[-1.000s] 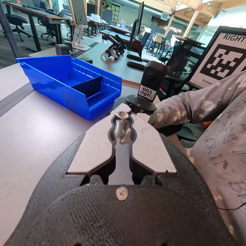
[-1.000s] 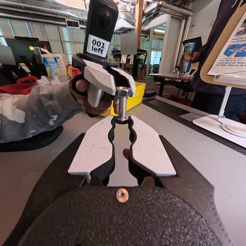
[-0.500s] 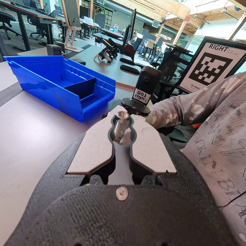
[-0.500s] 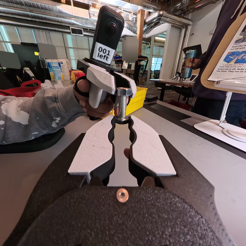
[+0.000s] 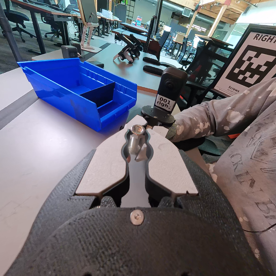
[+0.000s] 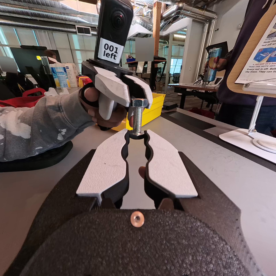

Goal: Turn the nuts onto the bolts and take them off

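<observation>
Left gripper (image 5: 136,132) jaws clamped on the bolt (image 6: 137,116) head, shank pointing down, held upright above the table (image 5: 37,149). Right gripper (image 6: 136,133) jaws closed on the nut (image 6: 136,132) at the shank's lower end. From the left wrist view only a hex end with a threaded bore shows at the fingertips; can't tell how far the nut sits on the thread. Blue bin (image 5: 77,91) stands on the table beyond the left gripper, yellow bin (image 6: 153,107) behind the bolt.

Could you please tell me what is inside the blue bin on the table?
The blue bin shows only a dark divider; no nuts or bolts visible. Its near wall hides part of the floor.
</observation>
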Demonstrator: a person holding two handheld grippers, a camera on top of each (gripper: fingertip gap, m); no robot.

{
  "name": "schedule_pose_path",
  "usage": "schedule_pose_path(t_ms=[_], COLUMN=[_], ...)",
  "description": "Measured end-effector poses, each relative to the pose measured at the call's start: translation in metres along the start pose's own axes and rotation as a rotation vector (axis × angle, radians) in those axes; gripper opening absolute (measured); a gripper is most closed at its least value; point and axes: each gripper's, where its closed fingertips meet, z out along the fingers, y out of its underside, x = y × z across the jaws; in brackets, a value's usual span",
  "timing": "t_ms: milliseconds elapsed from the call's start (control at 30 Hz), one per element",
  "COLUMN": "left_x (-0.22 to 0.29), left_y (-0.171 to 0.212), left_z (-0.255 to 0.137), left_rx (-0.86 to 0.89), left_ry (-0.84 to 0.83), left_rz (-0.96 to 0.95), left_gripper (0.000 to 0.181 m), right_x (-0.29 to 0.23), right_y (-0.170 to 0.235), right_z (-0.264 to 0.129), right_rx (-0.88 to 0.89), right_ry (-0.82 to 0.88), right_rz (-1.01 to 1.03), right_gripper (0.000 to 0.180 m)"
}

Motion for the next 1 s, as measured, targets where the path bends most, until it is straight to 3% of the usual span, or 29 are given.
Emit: schedule_pose_path(t_ms=[567,1000], left_x=[0.001,-0.008], left_y=[-0.001,0.009], left_z=[-0.001,-0.002], left_rx=[-0.007,-0.124], left_ry=[-0.026,-0.113], left_rz=[0.051,0.042], left_gripper=[0.018,0.018], right_x=[0.000,0.006], right_y=[0.001,0.012], right_z=[0.000,0.002], right_rx=[-0.003,-0.075], right_ry=[-0.002,0.057], right_rz=[0.001,-0.048], right_gripper=[0.018,0.018])
